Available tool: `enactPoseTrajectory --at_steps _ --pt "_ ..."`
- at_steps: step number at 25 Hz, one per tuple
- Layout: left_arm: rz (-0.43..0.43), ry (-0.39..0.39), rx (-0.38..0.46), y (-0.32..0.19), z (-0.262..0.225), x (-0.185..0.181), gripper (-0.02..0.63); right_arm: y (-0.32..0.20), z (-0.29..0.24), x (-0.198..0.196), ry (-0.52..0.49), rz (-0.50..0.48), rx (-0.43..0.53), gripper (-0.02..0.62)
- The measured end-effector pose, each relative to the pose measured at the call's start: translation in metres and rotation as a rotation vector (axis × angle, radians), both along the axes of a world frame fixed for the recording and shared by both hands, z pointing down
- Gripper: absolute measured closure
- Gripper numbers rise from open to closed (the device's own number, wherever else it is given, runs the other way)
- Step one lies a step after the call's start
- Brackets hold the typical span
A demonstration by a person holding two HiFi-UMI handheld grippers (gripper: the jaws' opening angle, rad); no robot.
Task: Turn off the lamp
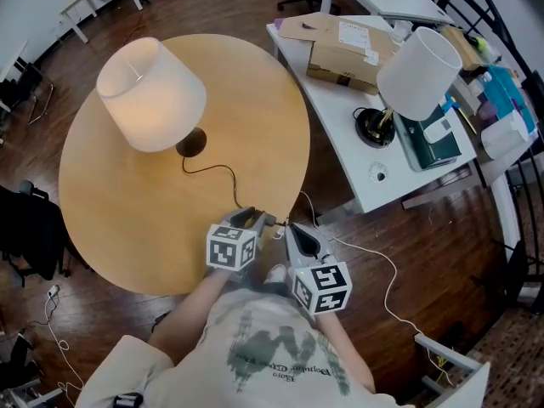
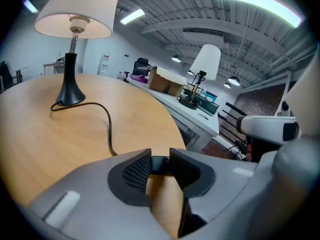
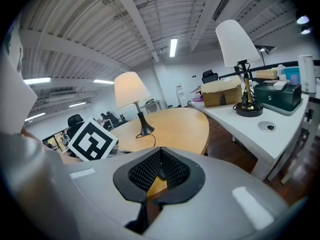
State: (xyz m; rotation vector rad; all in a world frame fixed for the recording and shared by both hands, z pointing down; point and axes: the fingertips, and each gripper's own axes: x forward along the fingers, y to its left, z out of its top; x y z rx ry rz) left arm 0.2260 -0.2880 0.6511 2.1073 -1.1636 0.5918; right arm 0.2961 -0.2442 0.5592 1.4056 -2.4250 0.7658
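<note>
Light is glowing through the cream shade of the lamp (image 1: pixel 151 92), which is standing toward the far side of the round wooden desk (image 1: pixel 102 219). Its black cord (image 1: pixel 217 170) is trailing to the near edge. There the left tool (image 2: pixel 160 154) is holding its jaws slightly apart around a dark switch (image 2: pixel 161 165), while beside it the right tool (image 3: pixel 161 150) is showing its jaws closed, tips meeting on nothing. Print on the white label (image 1: pixel 357 34) of the cardboard box (image 1: pixel 340 65) is appearing too small to read.
</note>
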Motion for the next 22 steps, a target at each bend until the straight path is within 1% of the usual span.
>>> enactPoseTrajectory --at_steps 3,5,10,16,18,20,22 --pt "-0.011 -0.016 -0.001 -0.001 0.001 -0.002 0.495 0.000 0.001 -0.002 0.003 -0.006 -0.001 0.595" --pt "-0.020 -0.042 0.009 -0.002 0.003 -0.006 0.546 -0.001 0.002 -0.002 0.002 -0.007 -0.002 0.595" --pt "-0.021 -0.035 -0.004 -0.003 0.004 -0.006 0.546 -0.004 0.002 -0.003 -0.002 -0.014 -0.001 0.595" --pt "-0.028 -0.048 0.022 -0.003 0.003 -0.006 0.545 -0.004 0.000 -0.006 -0.011 -0.019 0.004 0.595" --pt "-0.043 -0.038 0.029 -0.002 0.001 -0.007 0.545 -0.004 -0.002 -0.008 -0.016 -0.020 0.009 0.595" --pt "-0.073 -0.009 0.036 -0.003 -0.005 -0.010 0.546 -0.004 -0.005 -0.009 -0.022 -0.023 0.020 0.595" --pt "-0.095 0.010 0.062 -0.001 -0.017 -0.014 0.546 -0.004 -0.009 -0.010 -0.030 -0.027 0.031 0.595"
